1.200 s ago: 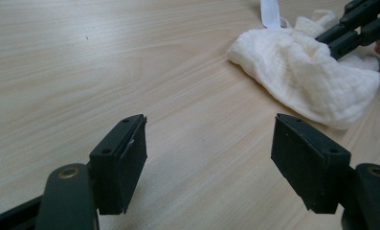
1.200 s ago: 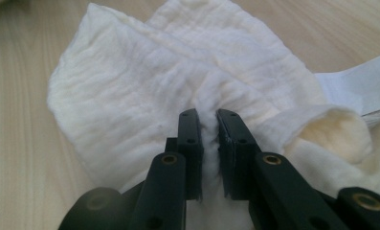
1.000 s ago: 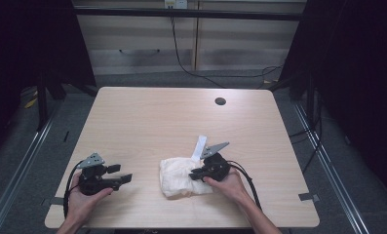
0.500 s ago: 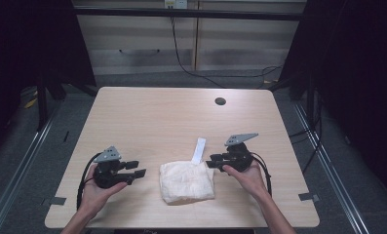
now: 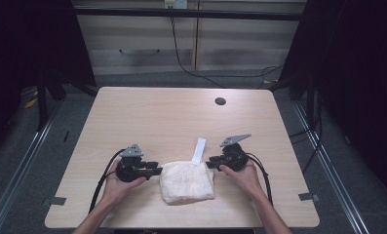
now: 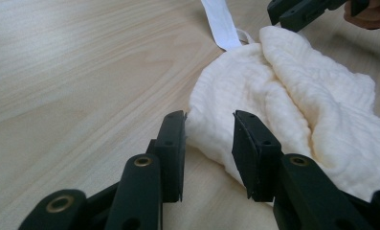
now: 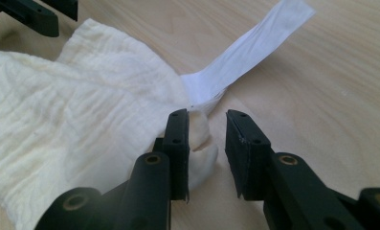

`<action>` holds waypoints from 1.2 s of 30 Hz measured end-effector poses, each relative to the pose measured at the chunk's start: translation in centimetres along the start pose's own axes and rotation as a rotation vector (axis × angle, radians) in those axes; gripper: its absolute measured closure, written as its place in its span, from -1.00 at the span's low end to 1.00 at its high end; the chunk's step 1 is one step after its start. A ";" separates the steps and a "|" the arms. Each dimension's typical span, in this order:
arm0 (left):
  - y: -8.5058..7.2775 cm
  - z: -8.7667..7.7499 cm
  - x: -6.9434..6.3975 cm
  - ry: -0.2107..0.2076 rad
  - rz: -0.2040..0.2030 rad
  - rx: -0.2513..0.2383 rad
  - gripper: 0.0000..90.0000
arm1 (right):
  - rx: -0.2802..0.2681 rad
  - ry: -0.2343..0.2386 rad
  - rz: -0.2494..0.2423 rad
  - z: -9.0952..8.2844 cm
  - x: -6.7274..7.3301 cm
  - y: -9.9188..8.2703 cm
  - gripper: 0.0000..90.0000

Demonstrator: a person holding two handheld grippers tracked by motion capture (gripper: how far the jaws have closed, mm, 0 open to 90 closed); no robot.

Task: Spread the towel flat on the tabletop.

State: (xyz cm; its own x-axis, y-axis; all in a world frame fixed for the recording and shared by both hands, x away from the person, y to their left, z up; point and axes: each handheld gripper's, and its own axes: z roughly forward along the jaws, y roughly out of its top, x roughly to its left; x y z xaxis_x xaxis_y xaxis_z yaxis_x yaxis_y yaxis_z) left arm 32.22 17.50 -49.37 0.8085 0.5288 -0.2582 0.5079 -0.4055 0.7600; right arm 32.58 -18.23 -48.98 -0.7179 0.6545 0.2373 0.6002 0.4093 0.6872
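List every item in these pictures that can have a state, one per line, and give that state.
Cloth: crumpled in a loose heap on the table, not spread flat.
White label strip: lying flat on the table, attached at the cloth's far edge.
Left gripper: open, jaws at the cloth's edge.
Right gripper: open, a cloth corner between its jaws.

Even overhead light brightens the worktop [image 5: 181,117]; surroundings fall dark. Close views are sharp, softening toward far edges.
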 end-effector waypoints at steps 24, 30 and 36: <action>-0.4 1.0 -0.3 -0.005 0.021 0.048 1.00 | 0.016 0.007 -0.018 2.1 0.8 0.3 0.61; 0.3 0.2 0.2 0.005 -0.035 -0.019 0.22 | 0.003 0.024 -0.032 2.3 1.2 0.5 0.90; 0.7 1.4 1.2 0.014 -0.086 -0.032 0.11 | -0.025 0.051 -0.052 2.2 1.7 1.2 0.92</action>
State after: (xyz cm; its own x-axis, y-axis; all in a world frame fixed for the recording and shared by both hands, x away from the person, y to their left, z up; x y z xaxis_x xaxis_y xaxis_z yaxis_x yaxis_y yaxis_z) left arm 34.01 16.85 -49.93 0.7579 0.5713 -0.3150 0.5653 -0.3341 0.7542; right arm 32.88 -15.22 -49.26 -0.7655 0.5989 0.2351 0.5530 0.4258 0.7161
